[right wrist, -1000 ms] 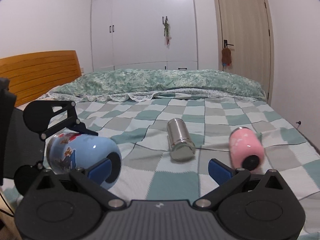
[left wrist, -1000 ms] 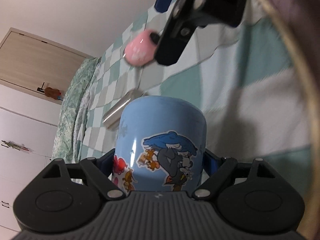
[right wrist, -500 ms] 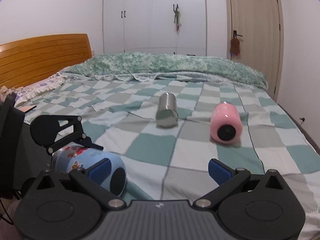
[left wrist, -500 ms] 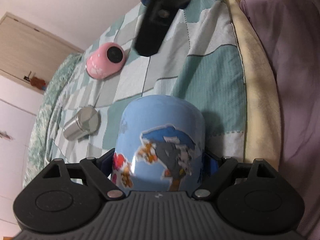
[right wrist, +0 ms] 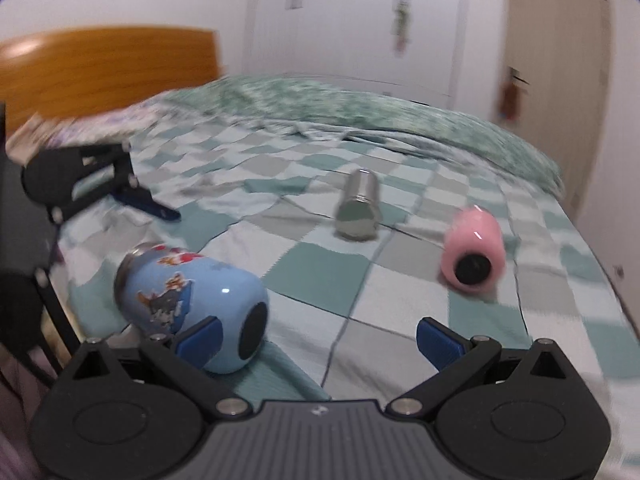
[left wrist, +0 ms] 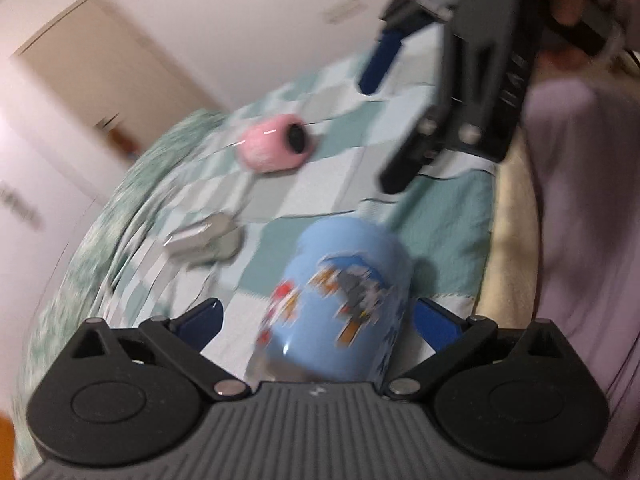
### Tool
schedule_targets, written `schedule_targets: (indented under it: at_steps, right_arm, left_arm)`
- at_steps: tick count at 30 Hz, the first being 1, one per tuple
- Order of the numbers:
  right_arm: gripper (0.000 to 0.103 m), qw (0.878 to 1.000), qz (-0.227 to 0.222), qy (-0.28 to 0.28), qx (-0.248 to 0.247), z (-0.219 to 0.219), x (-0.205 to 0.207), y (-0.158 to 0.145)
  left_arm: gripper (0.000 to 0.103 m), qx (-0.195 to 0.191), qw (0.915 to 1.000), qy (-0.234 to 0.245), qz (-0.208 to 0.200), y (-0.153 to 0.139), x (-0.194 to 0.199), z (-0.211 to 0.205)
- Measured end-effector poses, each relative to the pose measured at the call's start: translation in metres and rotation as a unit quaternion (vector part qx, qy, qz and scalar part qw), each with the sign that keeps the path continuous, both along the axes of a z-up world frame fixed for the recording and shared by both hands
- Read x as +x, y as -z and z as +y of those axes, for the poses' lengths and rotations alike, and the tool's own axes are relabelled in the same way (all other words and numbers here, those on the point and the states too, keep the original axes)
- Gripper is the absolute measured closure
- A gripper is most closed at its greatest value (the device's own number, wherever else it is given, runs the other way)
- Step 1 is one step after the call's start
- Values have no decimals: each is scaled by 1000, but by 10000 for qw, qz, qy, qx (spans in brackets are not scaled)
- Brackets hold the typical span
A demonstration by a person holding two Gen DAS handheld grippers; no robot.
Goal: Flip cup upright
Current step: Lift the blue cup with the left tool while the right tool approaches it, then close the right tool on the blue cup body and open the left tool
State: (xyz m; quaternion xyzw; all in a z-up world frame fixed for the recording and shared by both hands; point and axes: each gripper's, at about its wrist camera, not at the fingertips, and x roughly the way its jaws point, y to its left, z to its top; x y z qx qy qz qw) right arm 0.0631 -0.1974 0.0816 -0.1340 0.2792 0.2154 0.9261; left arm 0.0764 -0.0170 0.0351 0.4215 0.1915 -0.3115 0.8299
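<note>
Three cups lay on their sides on the checkered quilt [right wrist: 400, 300]: a blue cup [right wrist: 192, 300] nearest, a steel cup [right wrist: 358, 210] and a pink cup [right wrist: 472, 250] beyond, well apart. The left gripper [left wrist: 316, 320] stood spread, its fingers flanking the blue cup without clamping it. The right gripper [right wrist: 316, 340] hovered agape, empty, just beside that cup

Low wrist views, shared bed [right wrist: 304, 264]

Pink bottle [right wrist: 473, 255] and steel canister [right wrist: 357, 210] lying on checkered quilt [right wrist: 400, 312], well apart; wooden headboard [right wrist: 108, 68] behind
</note>
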Motion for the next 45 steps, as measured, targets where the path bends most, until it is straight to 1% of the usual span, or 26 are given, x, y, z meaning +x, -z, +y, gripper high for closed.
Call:
schedule_targets:
  at_steps: [2,3,5,8,12,14,15,17,18,20,22,24,25,27,29,32,34,37,40,42,45]
  right_arm:
    - [0,9980,-6,-494,-397,17,0,-6]
    - [0,9946,-20,-798,-665,27,0,-9]
    - [0,9852,-70,-1281,-1139,47,0,-13]
    - [0,9628,-78,-1964,-1854,80,0,-15]
    - [0,9264,83,-2658,-2665,121,7,-10]
    - [0,9095,295,-2900,-2964,138,14,-4]
    - [0,9015,406,-2981,-3111,145,18,0]
    - [0,8898,597,-3078,-3316,156,26,6]
    - [0,8850,726,-3112,-3385,161,31,9]
    - [1,8843,993,-3070,-3374,169,43,12]
    - [12,8886,1521,-2971,-3147,171,60,14]
    - [13,8985,1803,-2766,-2893,170,72,12]
    - [13,9067,1986,-2580,-2680,167,78,10]
    - [13,9218,2370,-2130,-2205,159,88,7]
    - [13,9333,2615,-1661,-1815,149,96,6]
    - [14,9451,2891,-941,-1198,133,100,4]
    - [15,9493,3061,-318,-636,117,100,4]
    - [15,9460,3202,499,98,99,96,8]
    - [16,9321,3323,1155,857,84,87,12]
    - [16,9225,3320,1491,1286,77,79,16]
    - [16,9124,3249,1780,1741,72,72,24]
  left_arm:
    - [0,-417,9979,-476,101,-3,-2,16]
    - [0,-595,9957,-692,155,-4,-3,23]
    - [0,-974,9885,-1125,250,-4,-7,38]
    - [0,-1336,9770,-1647,231,-3,-13,55]
    - [0,-1797,9587,-2185,306,-4,-26,73]
    - [0,-1948,9506,-2390,346,-4,-31,81]
    - [0,-1962,9482,-2477,322,-4,-33,82]
    - [0,-1950,9456,-2591,251,-2,-36,87]
    - [0,-1966,9443,-2626,255,-2,-38,89]
    - [0,-2033,9416,-2671,281,-1,-39,93]
    - [0,-2065,9406,-2677,296,0,-39,94]
    - [0,-2084,9405,-2667,293,0,-37,96]
    - [0,-2091,9405,-2663,299,0,-35,96]
    - [0,-2107,9395,-2687,293,0,-32,97]
    - [0,-2170,9378,-2694,298,-1,-28,99]
    - [0,-2285,9351,-2688,324,-1,-22,102]
    - [0,-2342,9324,-2730,350,-2,-19,104]
    - [0,-2464,9267,-2802,457,-2,-13,107]
    - [0,-2559,9219,-2857,540,-2,-9,109]
    - [0,-2605,9195,-2889,567,-1,-8,110]
    - [0,-2642,9171,-2917,640,0,-6,109]
